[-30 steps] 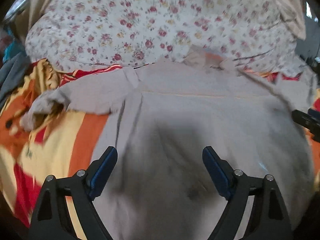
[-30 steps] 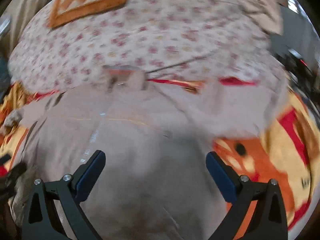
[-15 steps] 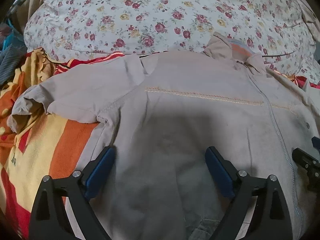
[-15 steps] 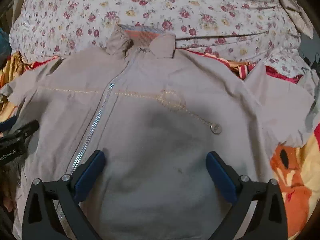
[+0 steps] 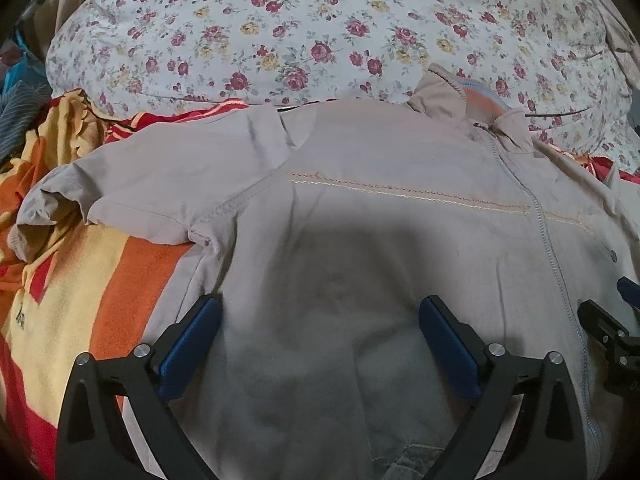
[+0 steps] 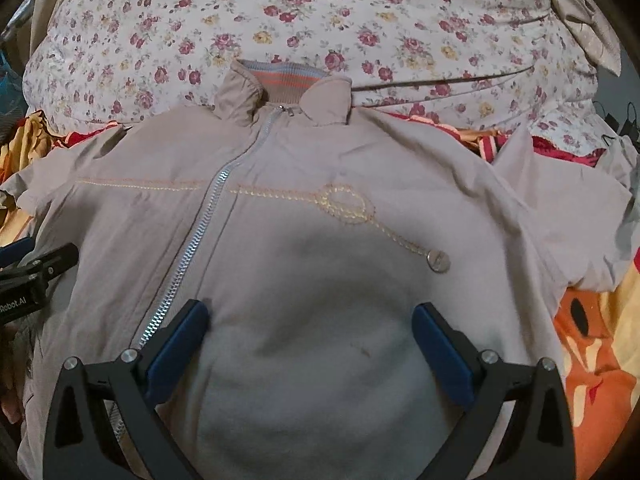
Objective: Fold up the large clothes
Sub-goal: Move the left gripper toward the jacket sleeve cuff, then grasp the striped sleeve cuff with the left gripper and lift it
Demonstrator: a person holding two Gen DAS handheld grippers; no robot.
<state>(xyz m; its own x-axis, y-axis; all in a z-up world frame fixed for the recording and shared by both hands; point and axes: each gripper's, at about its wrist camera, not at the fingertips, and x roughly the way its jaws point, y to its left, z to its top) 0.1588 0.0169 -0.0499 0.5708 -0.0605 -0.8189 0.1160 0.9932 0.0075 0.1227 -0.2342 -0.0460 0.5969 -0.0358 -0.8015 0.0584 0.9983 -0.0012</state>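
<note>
While the jacket (image 6: 304,240) lies flat, collar away, left gripper (image 5: 320,320) opening and right gripper (image 6: 310,322) wide hold nothing; sleeves (image 5: 160,184) lie outboard.

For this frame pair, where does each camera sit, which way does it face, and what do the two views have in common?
Left wrist: on the left tool, angled down at the beige jacket's sleeve side; its jaws are opening with nothing gripped, and the right tool shows at the picture's right edge.
Right wrist: on the right tool, angled down at the zipper and snap button; jaws wide, left tool at the left edge.
Shared: jacket, collar, floral quilt, striped blanket.
</note>
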